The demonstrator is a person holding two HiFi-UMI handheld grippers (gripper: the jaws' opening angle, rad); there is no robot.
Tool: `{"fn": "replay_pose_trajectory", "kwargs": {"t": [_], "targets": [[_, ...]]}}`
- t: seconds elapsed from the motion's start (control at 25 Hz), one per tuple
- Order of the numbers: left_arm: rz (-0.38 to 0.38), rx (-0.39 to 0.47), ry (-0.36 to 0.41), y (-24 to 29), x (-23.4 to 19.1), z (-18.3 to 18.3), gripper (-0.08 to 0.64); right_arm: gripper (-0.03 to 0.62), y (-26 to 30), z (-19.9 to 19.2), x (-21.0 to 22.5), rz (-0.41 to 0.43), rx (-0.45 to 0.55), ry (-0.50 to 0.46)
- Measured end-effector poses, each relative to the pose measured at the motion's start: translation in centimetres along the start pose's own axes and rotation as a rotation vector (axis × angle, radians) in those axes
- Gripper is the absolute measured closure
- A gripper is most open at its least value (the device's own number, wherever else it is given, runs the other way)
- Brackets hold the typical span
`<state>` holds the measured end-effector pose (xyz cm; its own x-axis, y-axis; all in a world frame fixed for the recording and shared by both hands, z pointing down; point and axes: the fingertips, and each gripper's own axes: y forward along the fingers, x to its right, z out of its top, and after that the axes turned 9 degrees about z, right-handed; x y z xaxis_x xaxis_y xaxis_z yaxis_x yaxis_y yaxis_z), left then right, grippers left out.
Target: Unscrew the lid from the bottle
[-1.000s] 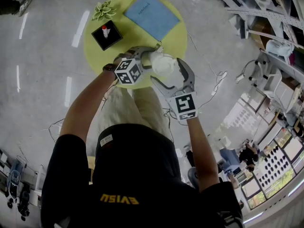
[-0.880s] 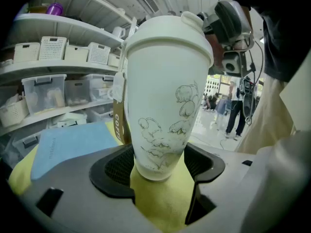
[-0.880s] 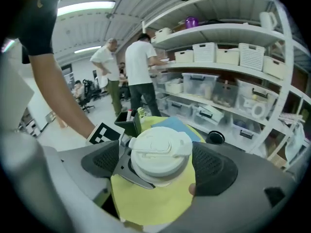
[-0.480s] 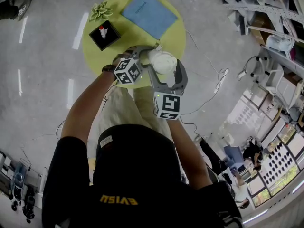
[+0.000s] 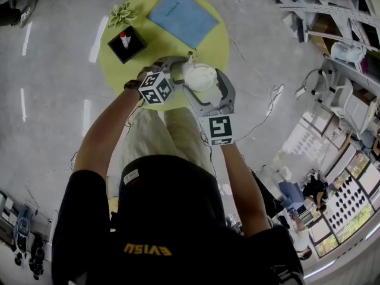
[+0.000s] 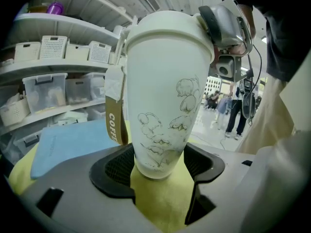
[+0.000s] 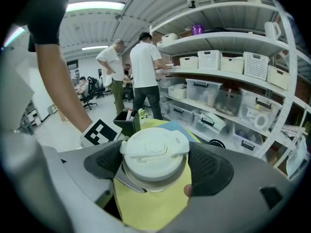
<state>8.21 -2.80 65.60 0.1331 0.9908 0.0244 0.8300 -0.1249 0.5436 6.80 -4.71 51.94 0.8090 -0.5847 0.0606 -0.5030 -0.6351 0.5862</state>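
**Position.** The person stands at the round table (image 5: 116,71) and holds the bottle (image 6: 165,96) over its near edge, between the 2 grippers. The bottle appears lifted clear of the tabletop, though the gap beneath it cannot be confirmed.

**Left gripper** (image 6: 156,166). The jaws are set partway apart and clamped on the lower body of the bottle, 1 pad on each side, both in contact. A brown strap (image 6: 114,125) hangs down the bottle's side, free of the pads.

**Right gripper** (image 7: 155,165). It meets the top of the bottle from the other side. Its jaws have just been closing and stand wide around the lid (image 7: 154,147), which sits between them. Both pads look to be touching its rim. The lid is on the bottle and seated square, with no gap visible at the joint.

**Elsewhere on the table.** A blue sheet (image 5: 183,16) lies at the far edge and a black box (image 5: 126,43) sits toward the far left edge. Neither is near the work.

**Assessment.** The step in hand is taking hold of the lid. Unscrewing proper is judged not yet begun, or at most at an early turn. The next move calls for a firm squeeze by the right gripper. That wrist then rolls about the bottle's axis while the left gripper keeps the body from turning.

**Risk noted.** The lid's smooth rim may slip in the pads if the squeeze is light.
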Motion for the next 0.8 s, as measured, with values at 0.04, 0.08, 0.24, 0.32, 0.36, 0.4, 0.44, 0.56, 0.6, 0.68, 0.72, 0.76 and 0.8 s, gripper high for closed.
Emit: {"fn": "replay_pose_trajectory", "kwargs": {"t": [0.04, 0.08, 0.24, 0.32, 0.36, 0.4, 0.44, 0.56, 0.6, 0.68, 0.72, 0.76, 0.8], "targets": [[-0.001, -0.001, 0.000, 0.05, -0.02, 0.03, 0.227, 0.172, 0.00, 0.04, -0.01, 0.030, -0.002, -0.023], [-0.001, -0.002, 0.000, 0.09, -0.02, 0.06, 0.227, 0.172, -0.02, 0.07, -0.05, 0.062, -0.004, -0.050], [-0.001, -0.006, -0.002, 0.12, 0.03, -0.02, 0.227, 0.172, -0.04, 0.15, -0.35, 0.174, -0.001, -0.149], [0.001, -0.006, -0.002, 0.15, 0.02, -0.06, 0.227, 0.172, -0.06, 0.13, -0.46, 0.213, -0.001, -0.180], [0.001, -0.006, -0.002, 0.17, 0.01, -0.08, 0.227, 0.172, -0.09, 0.08, -0.50, 0.230, -0.003, -0.184], [0.001, -0.007, -0.002, 0.19, 0.02, -0.09, 0.227, 0.172, -0.11, 0.01, -0.54, 0.246, -0.004, -0.180], [0.000, -0.008, -0.003, 0.20, 0.01, -0.10, 0.229, 0.172, -0.12, -0.04, -0.58, 0.264, -0.006, -0.180], [-0.001, -0.011, -0.003, 0.18, 0.03, -0.13, 0.229, 0.172, -0.17, -0.06, -0.70, 0.311, -0.021, -0.209], [0.000, -0.012, -0.004, 0.17, 0.05, -0.14, 0.229, 0.172, -0.20, -0.09, -0.72, 0.315, -0.021, -0.204], [0.003, -0.014, -0.005, 0.21, 0.08, -0.19, 0.229, 0.172, -0.23, -0.09, -0.75, 0.320, -0.019, -0.206], [0.004, -0.015, -0.005, 0.24, 0.07, -0.24, 0.229, 0.172, -0.22, -0.08, -0.76, 0.325, -0.020, -0.219], [0.005, -0.016, -0.005, 0.26, 0.04, -0.28, 0.229, 0.172, -0.19, -0.08, -0.77, 0.330, -0.024, -0.231], [0.006, -0.017, -0.005, 0.28, 0.01, -0.31, 0.229, 0.172, -0.18, -0.07, -0.77, 0.334, -0.028, -0.240]]}}
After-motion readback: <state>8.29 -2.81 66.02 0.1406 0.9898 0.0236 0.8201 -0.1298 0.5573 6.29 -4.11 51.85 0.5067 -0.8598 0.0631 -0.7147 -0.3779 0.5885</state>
